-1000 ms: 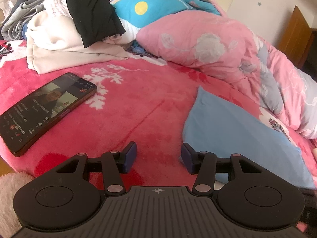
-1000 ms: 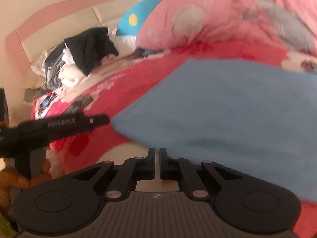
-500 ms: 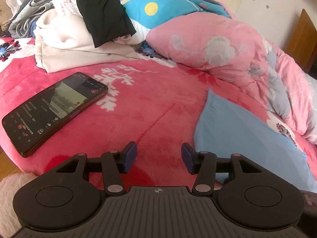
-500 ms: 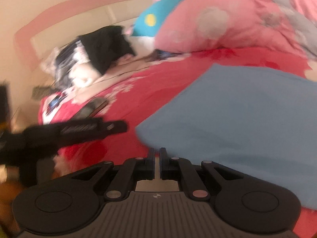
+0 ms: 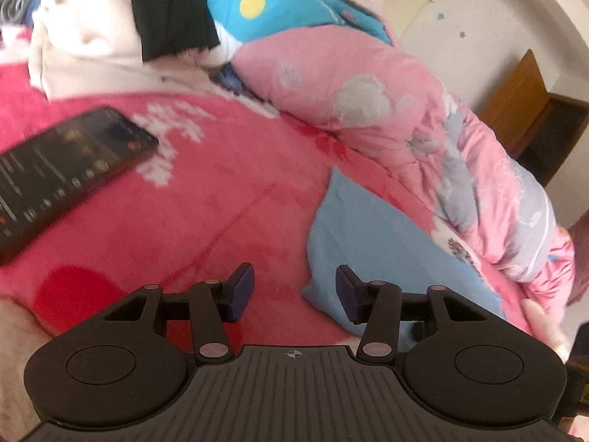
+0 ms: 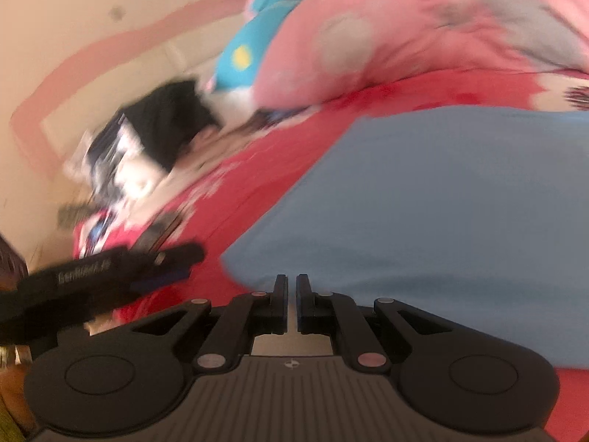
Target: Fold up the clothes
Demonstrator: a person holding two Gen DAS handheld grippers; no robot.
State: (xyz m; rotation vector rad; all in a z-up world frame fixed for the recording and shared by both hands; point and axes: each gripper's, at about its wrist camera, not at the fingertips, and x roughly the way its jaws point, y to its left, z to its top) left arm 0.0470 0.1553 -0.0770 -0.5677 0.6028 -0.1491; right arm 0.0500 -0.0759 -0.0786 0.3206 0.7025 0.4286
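The left gripper (image 5: 294,291) is hovering over the near edge of the bed (image 5: 206,199) with its jaws standing wide and holding nothing, the near corner of a light blue garment (image 5: 371,243) lying just ahead of its right finger. The right gripper (image 6: 292,304) is sitting low at that same near edge, its jaws drawn to a narrow slit with nothing visibly between them, and the blue garment (image 6: 441,199) is spreading flat across the red blanket right in front of it. A phone (image 5: 62,173) is lying screen-up toward the bed's left side. Farther back, a pink floral quilt (image 5: 368,95) is bunching along the far side, with a pile of clothes (image 5: 121,25) heaping at the far left corner.
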